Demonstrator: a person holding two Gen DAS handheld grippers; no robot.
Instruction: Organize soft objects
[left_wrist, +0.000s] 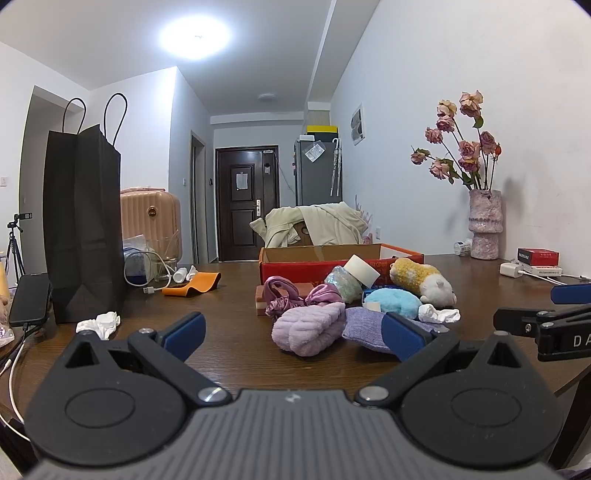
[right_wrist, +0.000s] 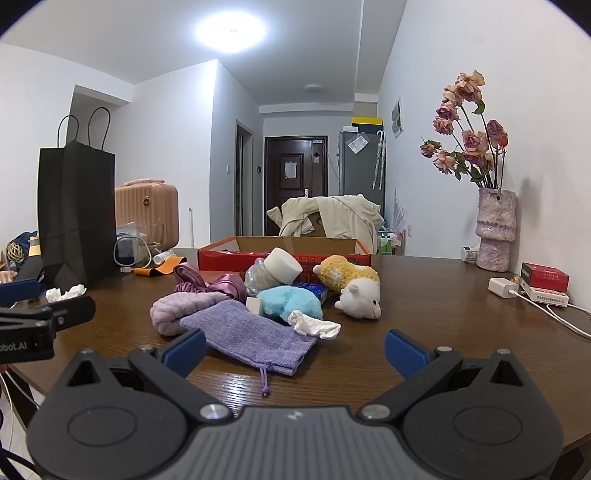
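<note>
Both jaws stood wide and held nothing: the left gripper (left_wrist: 293, 334) and the right gripper (right_wrist: 295, 349) hovered low over the brown surface (right_wrist: 424, 314). Just ahead lay the soft things in a heap: a lilac plush (left_wrist: 308, 328), a purple pouch (right_wrist: 251, 334), a blue plush (right_wrist: 290, 301), a yellow-and-white toy (right_wrist: 351, 282) and a satin scrunchie (left_wrist: 291, 297). Behind them sat an open red box (left_wrist: 317, 260).
</note>
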